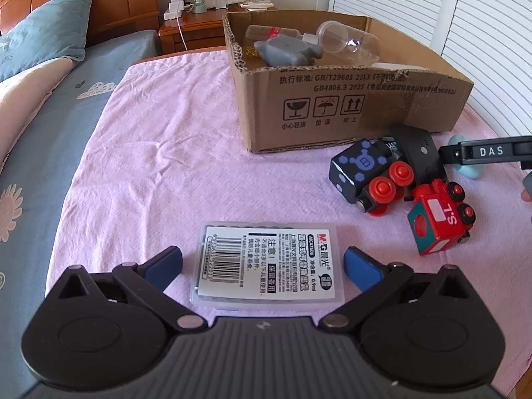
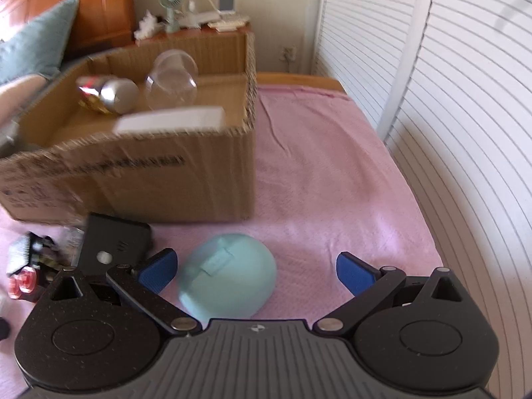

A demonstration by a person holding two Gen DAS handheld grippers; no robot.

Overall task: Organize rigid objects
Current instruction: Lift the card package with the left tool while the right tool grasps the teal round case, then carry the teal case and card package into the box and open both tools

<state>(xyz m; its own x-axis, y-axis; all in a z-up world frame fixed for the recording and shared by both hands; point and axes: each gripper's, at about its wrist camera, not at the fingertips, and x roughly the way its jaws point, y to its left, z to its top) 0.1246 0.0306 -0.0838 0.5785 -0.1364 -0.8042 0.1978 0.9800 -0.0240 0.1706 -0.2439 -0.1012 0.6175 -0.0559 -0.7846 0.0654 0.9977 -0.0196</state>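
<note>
While both grippers hang over the pink textured bedspread [image 1: 159, 153], I read the near ground first. My left gripper [image 1: 262, 266] has its blue pads spread wide, and the clear flat plastic case with a white barcode label [image 1: 266, 262] lies on the cloth between them, neither pad pressing it. My right gripper [image 2: 256, 271] is likewise released, jaws wide; the pale teal dome-shaped plastic object [image 2: 229, 279] sits between them, nearer the left pad, ungrasped as far as I can tell.

Further out in the left view lies a cluster: a red wooden toy train car [image 1: 439, 222], a dark blue cube with a bear print [image 1: 359, 169] touching a black toy engine with red wheels [image 1: 385, 189], and a black rectangular device [image 1: 415, 153] beside them, all just in front of the brown corrugated cardboard box [image 1: 332, 106].

The box stands open. From the left I see in it a grey moulded plastic piece [image 1: 286, 50], a clear plastic jar on its side [image 1: 349, 41] and a clear bottle with a red label [image 1: 269, 31].

The right view, blurred, adds a shiny silver rounded object [image 2: 119, 94] and a white flat box [image 2: 173, 121] against the near wall. Only the left view shows the labelled case and the train car; the right shows most of the teal dome, of which the left catches only a sliver behind the other gripper's arm.
</note>
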